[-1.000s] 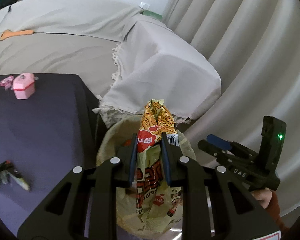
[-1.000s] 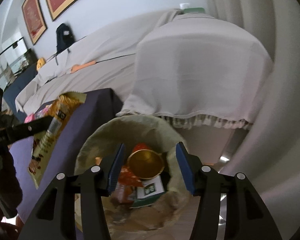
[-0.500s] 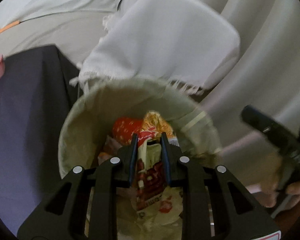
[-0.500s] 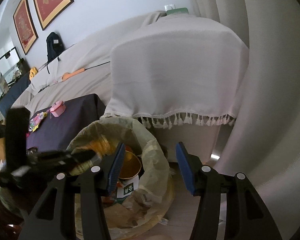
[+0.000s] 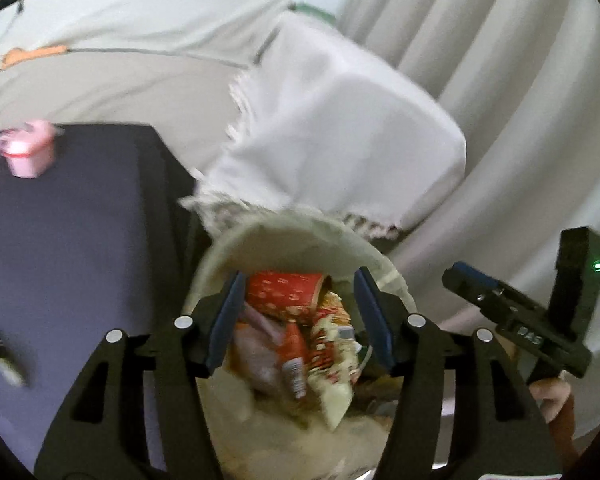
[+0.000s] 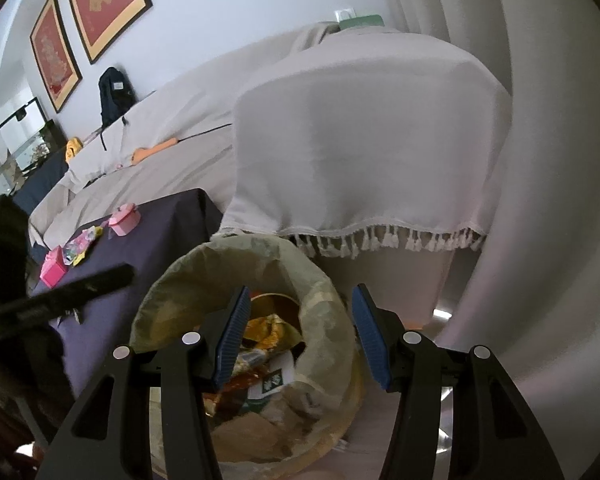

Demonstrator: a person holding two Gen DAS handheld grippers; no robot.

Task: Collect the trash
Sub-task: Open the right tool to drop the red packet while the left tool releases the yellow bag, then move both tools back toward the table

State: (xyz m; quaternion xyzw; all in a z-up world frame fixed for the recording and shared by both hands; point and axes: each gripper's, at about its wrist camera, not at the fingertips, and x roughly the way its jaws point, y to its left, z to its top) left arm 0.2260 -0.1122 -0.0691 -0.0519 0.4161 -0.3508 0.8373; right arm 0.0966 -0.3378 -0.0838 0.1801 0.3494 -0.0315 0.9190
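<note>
- Left wrist view: left gripper (image 5: 300,322) at lower centre over the lined bin (image 5: 296,236) — jaws just opened, snack wrapper (image 5: 332,360) lying loose below.
- Right gripper (image 6: 300,334) — jaws apart, empty.

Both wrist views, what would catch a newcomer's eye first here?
The bag-lined trash bin full of bright red and yellow wrappers on the floor, straight below both open grippers, left gripper and right gripper. Behind it stands a white fringed cloth draped over furniture. To the left, pink boxes sit on a dark purple table.
</note>
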